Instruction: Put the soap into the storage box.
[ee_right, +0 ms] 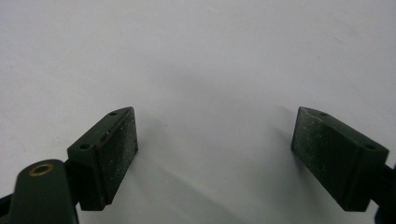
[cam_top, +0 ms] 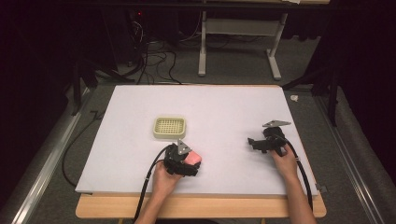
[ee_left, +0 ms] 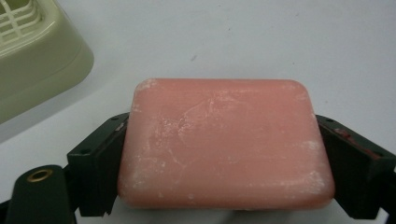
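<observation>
Surface: white sheet point(cam_top: 219, 107) laid over a wooden table, grey carpet beyond it at the top of the high view.
Soap bar: pink rounded-corner block point(ee_left: 224, 144), its top face dulled by pale whitish scuffs and powdery streaks; edges soft, no lettering legible.
Location of soap bar: lower centre of the high view point(cam_top: 194, 158), just below and right of the soap dish; low centre of the left gripper view.
Left gripper: point(ee_left: 224, 163) clamped on the soap bar; one black pad point(ee_left: 105, 154) presses its left short side, the other its right short side, so the block spans the whole gap between the jaws.
Right gripper: point(ee_right: 215, 154) jaws spread wide, bare white sheet between the pads point(ee_right: 121, 149); at the right of the high view point(cam_top: 254, 143), well apart from the soap bar.
Soap dish: pale green tray with a slotted grid top point(cam_top: 170, 128), upper left corner of the left gripper view point(ee_left: 42, 60), near the soap bar but not touching it.
</observation>
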Available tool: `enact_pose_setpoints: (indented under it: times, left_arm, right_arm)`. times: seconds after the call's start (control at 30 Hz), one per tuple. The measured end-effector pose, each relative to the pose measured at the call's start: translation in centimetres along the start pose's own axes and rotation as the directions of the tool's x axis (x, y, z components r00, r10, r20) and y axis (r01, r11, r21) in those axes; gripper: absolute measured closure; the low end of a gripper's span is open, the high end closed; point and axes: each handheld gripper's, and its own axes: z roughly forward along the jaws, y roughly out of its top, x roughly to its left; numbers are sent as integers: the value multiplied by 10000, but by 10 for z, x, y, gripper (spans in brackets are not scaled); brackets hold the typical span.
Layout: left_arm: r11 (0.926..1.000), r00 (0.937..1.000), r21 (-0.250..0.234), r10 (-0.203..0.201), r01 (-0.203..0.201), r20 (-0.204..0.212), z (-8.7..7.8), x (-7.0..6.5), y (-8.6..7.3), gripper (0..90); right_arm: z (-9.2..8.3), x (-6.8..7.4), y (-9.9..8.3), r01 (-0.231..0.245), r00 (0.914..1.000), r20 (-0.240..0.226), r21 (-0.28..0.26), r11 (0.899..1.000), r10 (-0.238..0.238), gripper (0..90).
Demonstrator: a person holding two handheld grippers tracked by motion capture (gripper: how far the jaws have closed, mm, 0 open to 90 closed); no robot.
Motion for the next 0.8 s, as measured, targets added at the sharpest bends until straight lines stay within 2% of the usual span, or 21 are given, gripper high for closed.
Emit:
enact_pose_setpoints:
  times: [0.5,0.8]
  left_arm:
    - [9997,9998,143,191,-191,-28,-6,-2,0,139]
    - [9998,9998,-42,-192,192,-93,-16,5,0,139]
  right_arm:
    - [0,0,0,4,10000,-1,23,10000,-4,150]
    - [0,0,0,3,10000,-3,1,10000,-3,150]
